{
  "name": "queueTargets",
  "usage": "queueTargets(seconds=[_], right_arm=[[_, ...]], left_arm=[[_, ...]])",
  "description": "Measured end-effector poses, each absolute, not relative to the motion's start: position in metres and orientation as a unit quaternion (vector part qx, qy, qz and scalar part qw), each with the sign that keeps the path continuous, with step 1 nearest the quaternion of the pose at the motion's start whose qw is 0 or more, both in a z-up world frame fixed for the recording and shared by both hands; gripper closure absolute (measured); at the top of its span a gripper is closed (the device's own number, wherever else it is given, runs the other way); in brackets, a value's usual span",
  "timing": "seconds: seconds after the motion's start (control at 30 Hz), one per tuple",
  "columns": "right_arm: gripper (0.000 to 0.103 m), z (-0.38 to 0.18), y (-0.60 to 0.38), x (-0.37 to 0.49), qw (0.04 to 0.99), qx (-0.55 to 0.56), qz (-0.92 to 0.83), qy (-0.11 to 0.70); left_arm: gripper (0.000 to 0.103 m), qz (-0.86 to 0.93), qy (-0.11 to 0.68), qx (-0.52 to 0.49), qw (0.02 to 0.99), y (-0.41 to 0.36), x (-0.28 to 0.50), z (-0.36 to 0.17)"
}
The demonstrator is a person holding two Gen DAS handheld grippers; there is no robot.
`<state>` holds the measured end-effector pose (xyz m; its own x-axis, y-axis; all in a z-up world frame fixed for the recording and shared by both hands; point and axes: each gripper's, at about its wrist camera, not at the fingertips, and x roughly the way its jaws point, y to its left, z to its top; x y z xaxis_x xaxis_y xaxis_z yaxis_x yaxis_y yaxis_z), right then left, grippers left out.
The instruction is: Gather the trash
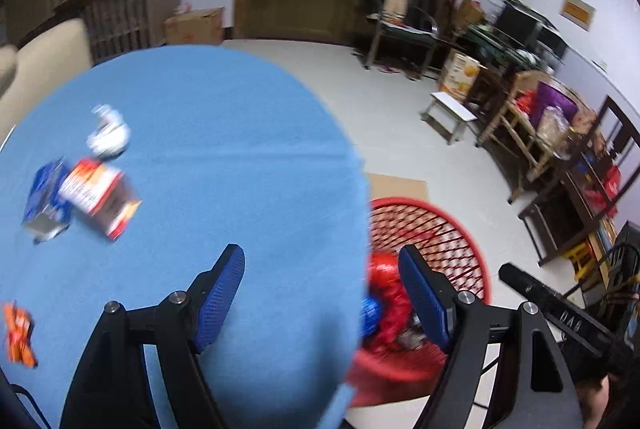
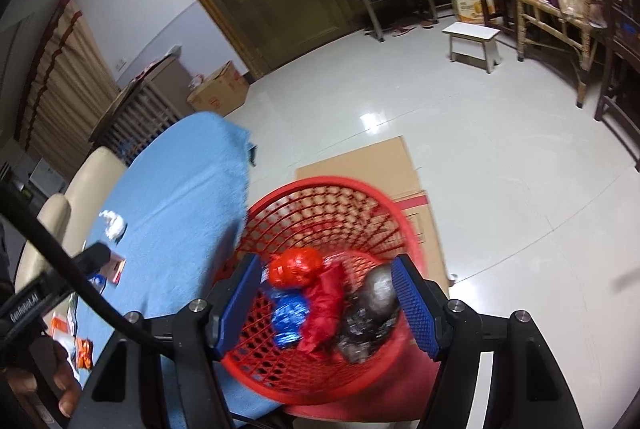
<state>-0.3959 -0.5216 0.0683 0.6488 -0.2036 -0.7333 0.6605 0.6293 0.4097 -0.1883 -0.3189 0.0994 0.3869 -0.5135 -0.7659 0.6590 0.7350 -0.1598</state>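
A red basket (image 2: 332, 213) is stood on the floor (image 2: 500, 157) hard against the right edge of the table (image 1: 208, 133), on a flattened sheet of cardboard (image 2: 360, 161). That spot is judged to have been chosen so that trash can be carried off the table edge and dropped straight in. Several pieces are already seen inside: a red crumpled wrapper (image 2: 298, 267), a blue one (image 2: 290, 315), a red bag (image 2: 326, 309) and a grey foil lump (image 2: 378, 293).

The right gripper (image 2: 324, 309) is held above the basket mouth, pointing down into it. Its jaws are spread and nothing is pinched between them; the wrappers seen between the fingers lie lower, in the basket.

The left gripper (image 1: 322, 297) is held over the right edge of the table, one finger above the cloth and the other above the basket. Its jaws are spread wide and are empty.

Trash still to be collected lies toward the table's left side, well apart from the left gripper: a white crumpled tissue (image 1: 108, 131) farthest off, a red-and-white carton (image 1: 98, 195) touching a blue packet (image 1: 46, 203), and an orange wrapper (image 1: 18, 335) at the near left edge. A reach back across the cloth is judged to be what is called for.
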Motion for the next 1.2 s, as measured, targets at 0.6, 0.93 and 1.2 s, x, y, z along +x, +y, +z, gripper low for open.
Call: queueTargets(seconds=[0.6,0.93,1.2], right_arm=[[0.032,0.086,-0.389,-0.288,0.879,0.245,-0.116,0.392],[0.032,0.107,-0.313,-0.239,0.897,0.163,-0.033,0.41],[0.032,0.112,-0.285,-0.191,0.9,0.125,0.004,0.417]], left_arm=[[0.023,-0.129,0.443,-0.034,0.887,-0.073,-0.125,0.074],[0.023,-0.096,0.465,-0.039,0.879,-0.037,-0.107,0.05],[0.023,-0.086,0.479,-0.047,0.873,-0.027,-0.089,0.034]])
